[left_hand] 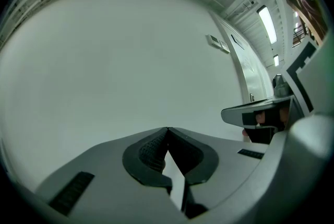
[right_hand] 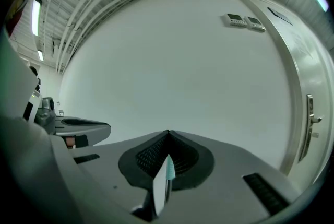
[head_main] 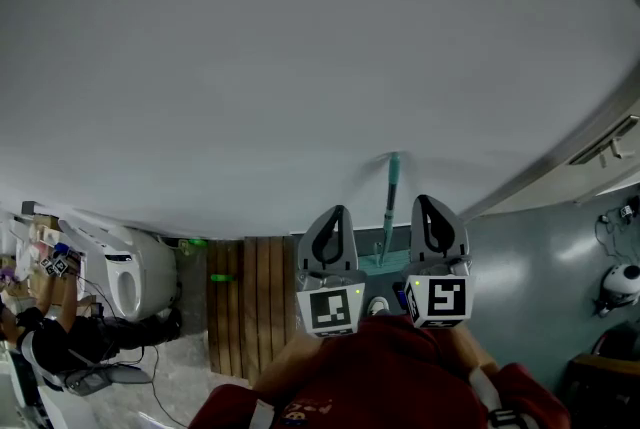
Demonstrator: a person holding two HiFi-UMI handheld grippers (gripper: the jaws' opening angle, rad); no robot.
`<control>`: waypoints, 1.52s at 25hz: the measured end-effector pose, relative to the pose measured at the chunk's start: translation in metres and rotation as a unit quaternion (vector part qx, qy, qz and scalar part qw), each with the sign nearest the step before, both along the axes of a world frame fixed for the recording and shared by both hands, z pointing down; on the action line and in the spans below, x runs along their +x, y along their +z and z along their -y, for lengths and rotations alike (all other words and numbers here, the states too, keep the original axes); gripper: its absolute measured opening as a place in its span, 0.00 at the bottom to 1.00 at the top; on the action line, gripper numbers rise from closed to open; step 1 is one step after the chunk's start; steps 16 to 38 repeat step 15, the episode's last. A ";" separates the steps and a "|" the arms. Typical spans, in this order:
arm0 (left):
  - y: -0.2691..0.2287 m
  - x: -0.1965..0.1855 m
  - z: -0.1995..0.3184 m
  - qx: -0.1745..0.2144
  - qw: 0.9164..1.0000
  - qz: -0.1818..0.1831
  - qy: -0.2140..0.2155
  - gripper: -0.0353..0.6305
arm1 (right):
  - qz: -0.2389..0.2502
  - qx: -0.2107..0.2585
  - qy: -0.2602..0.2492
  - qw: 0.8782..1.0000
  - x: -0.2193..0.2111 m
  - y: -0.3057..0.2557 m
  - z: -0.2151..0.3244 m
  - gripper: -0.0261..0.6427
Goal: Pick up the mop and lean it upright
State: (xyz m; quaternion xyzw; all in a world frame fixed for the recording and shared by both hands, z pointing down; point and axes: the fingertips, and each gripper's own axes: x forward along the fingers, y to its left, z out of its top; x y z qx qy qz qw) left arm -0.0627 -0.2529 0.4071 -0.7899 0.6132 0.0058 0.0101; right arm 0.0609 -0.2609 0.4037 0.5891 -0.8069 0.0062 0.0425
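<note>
The mop [head_main: 392,192] stands upright against the pale wall, its teal handle on top and a thin shaft running down to a teal base [head_main: 378,263] on the floor. My left gripper [head_main: 337,211] is raised just left of the shaft, and my right gripper [head_main: 425,201] just right of it. Neither touches the mop. The left gripper [left_hand: 167,129] has its jaws shut tip to tip with nothing between them. The right gripper [right_hand: 167,133] is likewise shut and empty. A pale teal sliver [right_hand: 165,176] shows through the slot below its pads.
A slatted wooden panel [head_main: 250,302] lies left of the mop, with a green item [head_main: 222,277] on it. A white machine [head_main: 125,272] and a seated person [head_main: 50,342] are at far left. A door with a handle [right_hand: 311,118] stands at the right, and wall panels [right_hand: 243,21] sit above.
</note>
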 end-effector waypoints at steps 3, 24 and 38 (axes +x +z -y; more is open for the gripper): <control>-0.002 -0.001 0.000 -0.001 1.000 -0.001 0.002 0.07 | -0.002 -0.008 -0.002 1.000 -0.002 0.006 0.000 0.07; -0.003 -0.001 0.002 -0.002 1.000 -0.003 0.003 0.07 | -0.004 -0.018 0.003 1.000 0.000 0.016 0.000 0.07; -0.003 -0.001 0.002 -0.002 1.000 -0.003 0.003 0.07 | -0.004 -0.018 0.003 1.000 0.000 0.016 0.000 0.07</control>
